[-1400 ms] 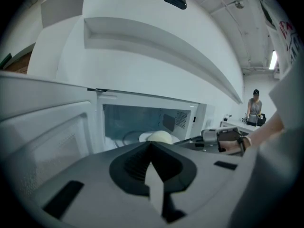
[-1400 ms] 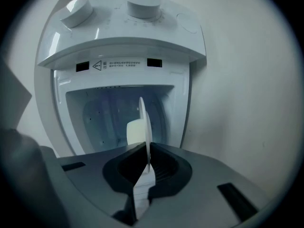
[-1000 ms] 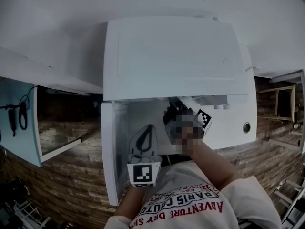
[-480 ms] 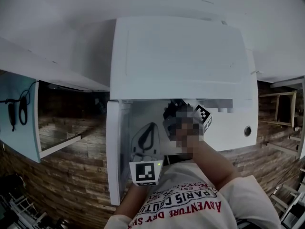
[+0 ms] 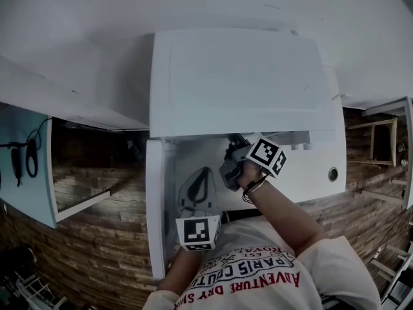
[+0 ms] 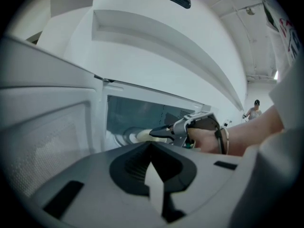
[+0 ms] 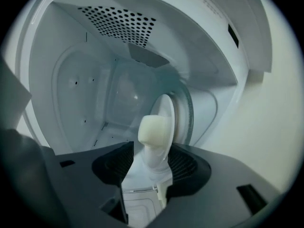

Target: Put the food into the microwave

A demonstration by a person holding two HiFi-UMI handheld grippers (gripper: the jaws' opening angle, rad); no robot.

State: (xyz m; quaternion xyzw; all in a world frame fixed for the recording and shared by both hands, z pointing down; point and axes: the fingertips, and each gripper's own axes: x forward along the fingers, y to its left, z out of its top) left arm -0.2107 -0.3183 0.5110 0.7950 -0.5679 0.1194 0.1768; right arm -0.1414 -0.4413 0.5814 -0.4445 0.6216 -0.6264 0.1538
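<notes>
R claw (image 6: 153, 132) reaches into the open microwave (image 5: 245, 82), jaws opening and wide apart. The food (image 7: 152, 129), a pale cream lump, shows in the gap btwn them just past the tips. Pads aren't pressing on it, so nothing is gripped. Food sits inside the cavity, dead ahead of the R claw, on a white plate (image 7: 166, 106) w/ the glass turntable (image 7: 189, 109) right behind it; this claw's cam is rolled, so the plate reads as standing on edge. Vent holes (image 7: 118, 25) in the cavity wall show above the claw. L claw (image 6: 153, 177) hangs outside the opening, nearer the person than the R claw and to its left, jaws drawn together w/ nothing seen btwn them. Door (image 5: 159, 205) is swung out, just left of the L claw; can't tell if they touch. Person's hand (image 5: 248, 175) wraps the R claw's grip, marker cube (image 5: 266, 155) to its right.
</notes>
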